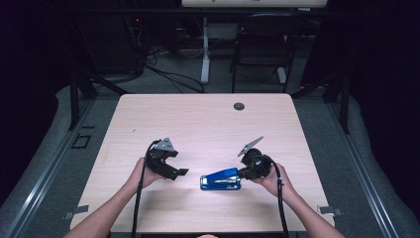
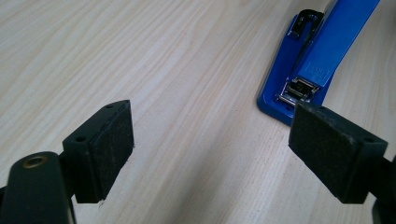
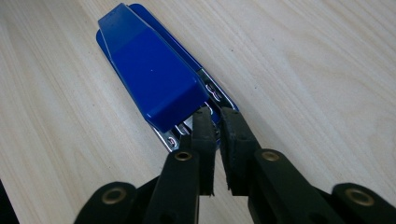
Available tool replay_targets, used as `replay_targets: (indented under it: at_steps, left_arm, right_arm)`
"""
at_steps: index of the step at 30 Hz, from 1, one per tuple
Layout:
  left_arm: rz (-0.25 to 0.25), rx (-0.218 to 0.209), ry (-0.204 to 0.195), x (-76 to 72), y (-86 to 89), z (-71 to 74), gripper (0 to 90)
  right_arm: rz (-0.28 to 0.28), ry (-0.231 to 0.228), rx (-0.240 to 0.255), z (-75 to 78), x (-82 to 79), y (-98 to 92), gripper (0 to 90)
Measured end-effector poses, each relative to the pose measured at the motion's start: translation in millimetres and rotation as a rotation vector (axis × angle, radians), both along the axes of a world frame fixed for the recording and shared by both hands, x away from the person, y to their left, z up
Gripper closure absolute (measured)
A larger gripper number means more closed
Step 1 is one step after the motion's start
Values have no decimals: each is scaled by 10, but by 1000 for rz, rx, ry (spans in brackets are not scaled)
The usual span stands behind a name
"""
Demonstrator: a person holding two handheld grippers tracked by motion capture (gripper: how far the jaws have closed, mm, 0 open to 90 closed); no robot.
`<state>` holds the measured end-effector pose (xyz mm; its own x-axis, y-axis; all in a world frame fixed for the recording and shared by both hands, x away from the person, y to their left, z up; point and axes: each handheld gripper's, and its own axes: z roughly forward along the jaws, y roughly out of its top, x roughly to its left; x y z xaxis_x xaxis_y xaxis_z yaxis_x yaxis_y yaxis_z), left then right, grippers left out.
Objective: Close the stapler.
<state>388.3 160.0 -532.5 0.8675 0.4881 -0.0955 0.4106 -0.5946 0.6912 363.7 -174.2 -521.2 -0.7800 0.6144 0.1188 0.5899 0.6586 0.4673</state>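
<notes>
A blue stapler [image 1: 220, 179] lies flat on the wooden table [image 1: 198, 119], near its front edge. My right gripper [image 1: 241, 173] points at the stapler's hinged rear end. In the right gripper view its jaws [image 3: 217, 116] stand only a narrow slit apart, tips against the chrome rear of the stapler [image 3: 149, 70], with nothing seen pinched between the pads. My left gripper [image 1: 179, 172] hovers to the left of the stapler, open wide and empty. In the left gripper view [image 2: 210, 140] the stapler's front end [image 2: 322, 60] lies just beyond the right-hand jaw.
A dark round grommet [image 1: 239, 106] sits in the table's far side. Behind the table stand a black chair [image 1: 262, 44] and a white desk leg [image 1: 205, 49], with cables on the floor. Black frame posts flank the table.
</notes>
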Motion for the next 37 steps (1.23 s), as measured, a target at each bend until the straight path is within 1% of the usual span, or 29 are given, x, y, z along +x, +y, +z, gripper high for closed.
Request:
replay_targets:
  at_steps: [4,5,7,8,9,11,14,15,17,18,21,22,23,25,27,28,29,31,33,35,36,37]
  left_arm:
    - [13,-3,-4,6,25,11,136]
    - [16,-6,-3,10,35,16,132]
    - [28,-3,-6,21,62,26,127]
    - [31,-5,-1,25,70,29,123]
    - [36,-7,-7,28,79,31,117]
    - [46,-9,-11,32,95,42,109]
    - [56,-11,-14,44,115,52,98]
    - [60,-11,-12,49,122,54,91]
    - [71,-11,-17,57,139,58,82]
    - [77,-15,-18,61,148,56,79]
    - [89,-6,-18,78,174,53,65]
    - [93,-5,-16,86,184,55,56]
    - [101,-5,-16,97,196,56,49]
    - [119,-7,-15,116,223,52,32]
    - [138,0,-15,146,261,37,24]
    - [143,2,-10,163,287,30,20]
    - [159,3,-7,176,306,20,13]
    - [166,5,-6,193,332,14,4]
    - [199,1,3,232,397,-9,3]
    - [206,10,22,263,435,-39,3]
    - [210,19,23,276,451,-57,3]
    - [219,20,29,288,464,-76,1]
  right_arm:
    - [-10,5,20,13,7,-41,757]
    - [-13,-2,23,21,4,-48,739]
    - [-18,-13,18,38,11,-66,667]
    - [-25,-19,25,39,16,-81,637]
    - [-29,-18,25,48,24,-98,603]
    - [-51,-38,39,72,31,-144,506]
    - [-65,-78,74,149,43,-231,371]
    - [-75,-93,77,180,44,-260,347]
    - [-96,-105,89,227,50,-319,289]
    - [-101,-121,85,242,53,-353,270]
    - [-129,-140,96,275,68,-464,201]
    - [-138,-142,94,290,74,-507,173]
    - [-153,-151,96,299,81,-551,124]
    - [-186,-179,102,317,91,-653,116]
    - [-219,-198,110,345,99,-764,78]
    - [-239,-196,119,349,107,-814,62]
    - [-252,-188,119,351,119,-866,40]
    - [-281,-187,112,341,138,-958,7]
    - [-306,-173,104,320,166,-1044,0]
    - [-325,-184,108,290,187,-1121,0]
    - [-334,-186,107,274,200,-1152,0]
    - [-346,-187,104,256,214,-1183,0]
